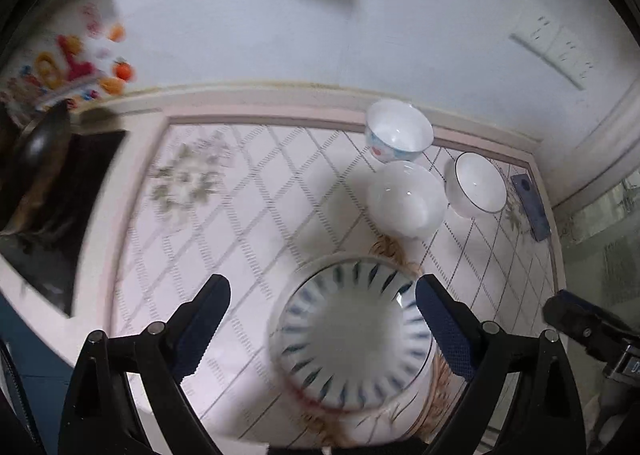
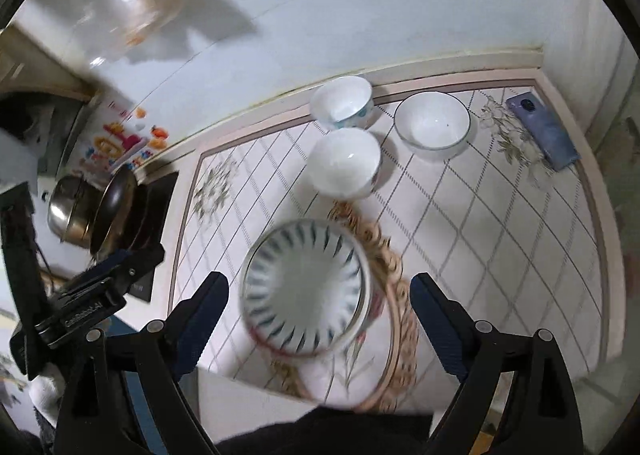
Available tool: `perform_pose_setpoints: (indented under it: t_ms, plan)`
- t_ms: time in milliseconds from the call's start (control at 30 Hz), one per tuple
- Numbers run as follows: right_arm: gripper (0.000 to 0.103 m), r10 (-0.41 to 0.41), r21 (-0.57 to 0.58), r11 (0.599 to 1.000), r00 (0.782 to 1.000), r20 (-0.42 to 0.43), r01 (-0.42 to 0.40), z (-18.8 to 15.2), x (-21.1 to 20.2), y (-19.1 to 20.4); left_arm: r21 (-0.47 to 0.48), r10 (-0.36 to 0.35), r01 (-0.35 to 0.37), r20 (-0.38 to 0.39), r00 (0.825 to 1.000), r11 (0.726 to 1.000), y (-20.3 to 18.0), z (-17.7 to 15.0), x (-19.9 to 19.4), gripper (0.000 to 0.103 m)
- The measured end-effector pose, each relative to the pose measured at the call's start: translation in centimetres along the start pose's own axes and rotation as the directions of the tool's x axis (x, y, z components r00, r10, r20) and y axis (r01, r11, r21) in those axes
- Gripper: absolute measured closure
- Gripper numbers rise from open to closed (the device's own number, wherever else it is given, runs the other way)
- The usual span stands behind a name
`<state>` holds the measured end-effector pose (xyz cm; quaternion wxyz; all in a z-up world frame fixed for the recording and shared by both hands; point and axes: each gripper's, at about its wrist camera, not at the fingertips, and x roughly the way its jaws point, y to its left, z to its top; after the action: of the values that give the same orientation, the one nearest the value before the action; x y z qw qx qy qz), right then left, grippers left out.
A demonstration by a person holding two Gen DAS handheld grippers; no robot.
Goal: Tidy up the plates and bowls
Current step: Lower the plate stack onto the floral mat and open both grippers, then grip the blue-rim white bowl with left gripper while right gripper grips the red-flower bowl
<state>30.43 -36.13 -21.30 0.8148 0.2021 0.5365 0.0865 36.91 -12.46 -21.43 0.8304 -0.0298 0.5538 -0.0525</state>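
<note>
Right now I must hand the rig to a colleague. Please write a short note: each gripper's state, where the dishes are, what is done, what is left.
Left gripper: open, empty, above the blue-striped bowl.
Right gripper: open, empty, over the same bowl.
The striped bowl sits on a plate with a golden patterned rim near the counter's front edge.
Behind it stand three loose bowls: a plain white bowl, a bowl with blue and red motifs at the wall, and a dark-rimmed white bowl.
Done: one bowl on the plate. Left: gather the three loose bowls.
</note>
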Motion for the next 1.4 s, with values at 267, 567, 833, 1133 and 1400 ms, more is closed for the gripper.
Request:
perform_pose_setpoints:
  t_ms: [267, 567, 833, 1133, 1400]
  plan:
    - [0.017, 0.074, 0.106, 0.993, 0.984, -0.161, -0.057, 7.6, 11.1, -7.0, -0.048, -0.070, 0.064, -0.163, 0.984, 0.997, -3.0, 5.2, 11.2, 0.012]
    - [0.051, 0.124, 0.145, 0.985, 0.965, -0.229, -0.092, 11.1, 19.6, -9.8, 0.002, -0.070, 0.074, -0.272, 0.960, 0.997, -5.2, 7.6, 18.4, 0.074]
    - [0.083, 0.101, 0.105, 0.991, 0.968, -0.229, -0.079, 11.2, 22.2, -8.9, 0.063, -0.033, 0.049, -0.240, 0.970, 0.997, -6.1, 6.8, 18.3, 0.084]
    - [0.084, 0.106, 0.081, 0.993, 0.970, -0.219, -0.090, 9.5, 19.0, -8.7, 0.087, -0.069, 0.089, -0.212, 0.975, 0.992, -7.9, 4.2, 14.4, 0.084]
    - [0.083, 0.086, 0.065, 0.995, 0.979, -0.182, -0.076, 6.7, 12.6, -10.5, 0.145, -0.121, 0.150, -0.190, 0.974, 0.978, -11.4, 0.7, 10.4, 0.084]
